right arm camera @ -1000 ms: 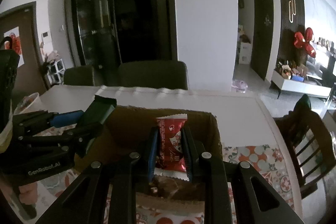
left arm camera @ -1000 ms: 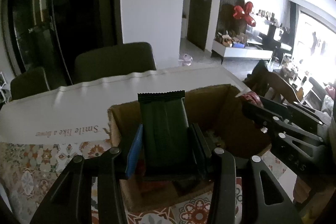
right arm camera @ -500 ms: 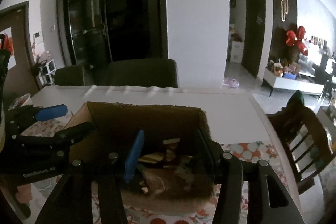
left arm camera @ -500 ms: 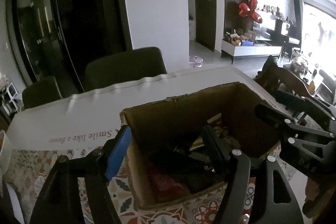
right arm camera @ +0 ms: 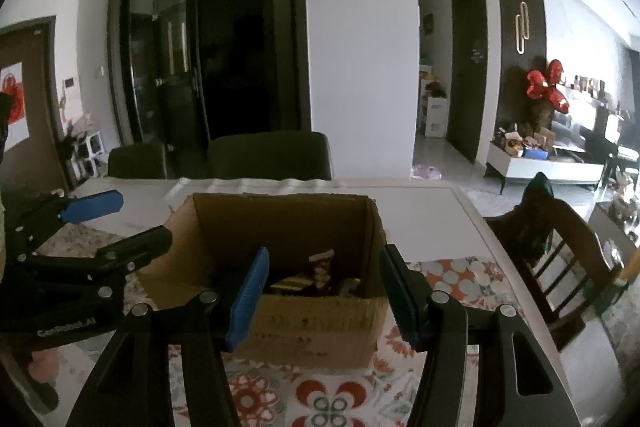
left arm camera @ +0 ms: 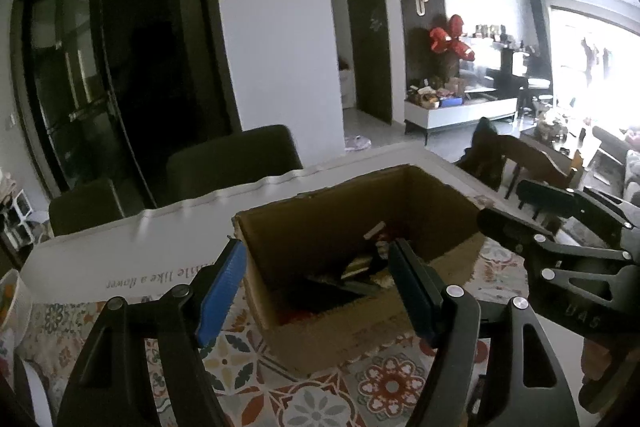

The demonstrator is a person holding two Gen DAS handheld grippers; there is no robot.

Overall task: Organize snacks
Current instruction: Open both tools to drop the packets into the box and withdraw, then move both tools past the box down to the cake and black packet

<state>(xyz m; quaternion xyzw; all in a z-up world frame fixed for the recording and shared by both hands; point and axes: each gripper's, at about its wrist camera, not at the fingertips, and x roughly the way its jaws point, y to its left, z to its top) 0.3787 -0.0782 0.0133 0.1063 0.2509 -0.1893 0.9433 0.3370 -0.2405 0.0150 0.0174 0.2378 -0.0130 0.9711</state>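
Both my left gripper (left arm camera: 316,291) and right gripper (right arm camera: 324,291) hang spread and empty over the cardboard box (right arm camera: 320,327) holding the snacks (right arm camera: 320,273); next I'd find another loose snack.

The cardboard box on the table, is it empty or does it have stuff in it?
Not empty. The cardboard box stands open-topped, and several snack packets lie at its bottom, seen in both wrist views. Their exact number cannot be told.
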